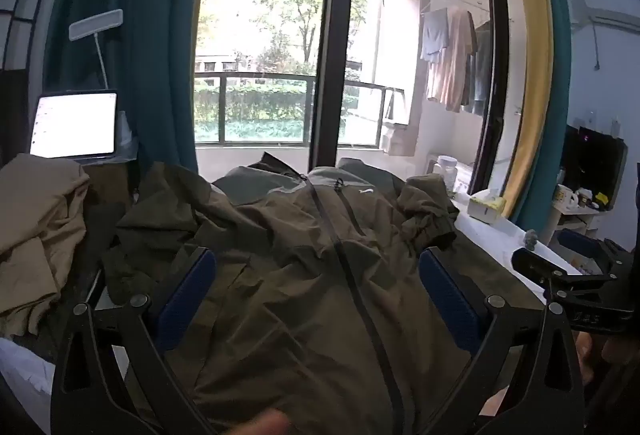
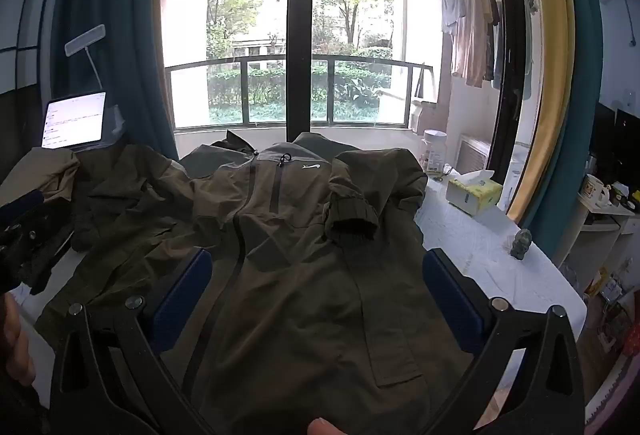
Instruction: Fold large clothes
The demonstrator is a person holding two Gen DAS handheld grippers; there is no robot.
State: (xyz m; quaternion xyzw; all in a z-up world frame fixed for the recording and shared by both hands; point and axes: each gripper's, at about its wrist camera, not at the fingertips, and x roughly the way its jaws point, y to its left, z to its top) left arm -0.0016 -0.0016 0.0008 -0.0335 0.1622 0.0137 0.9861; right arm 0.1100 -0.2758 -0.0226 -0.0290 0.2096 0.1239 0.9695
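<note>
Olive jacket (image 2: 280,235) lying spread on white-covered desk (image 2: 500,275) before balcony window (image 2: 300,35); tissue box (image 2: 472,193) sitting right of jacket. Left gripper (image 1: 316,295) and right gripper (image 2: 316,295) hovering spread wide over jacket, pinching nothing.

Olive-brown jacket (image 2: 304,255) with grey shoulders, white tablecloth (image 2: 492,267), teal curtains (image 2: 120,35), yellow tissue box (image 2: 474,191).

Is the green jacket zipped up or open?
Zipped up. The jacket lies front-up on the table, its zipper line closed down the middle.
</note>
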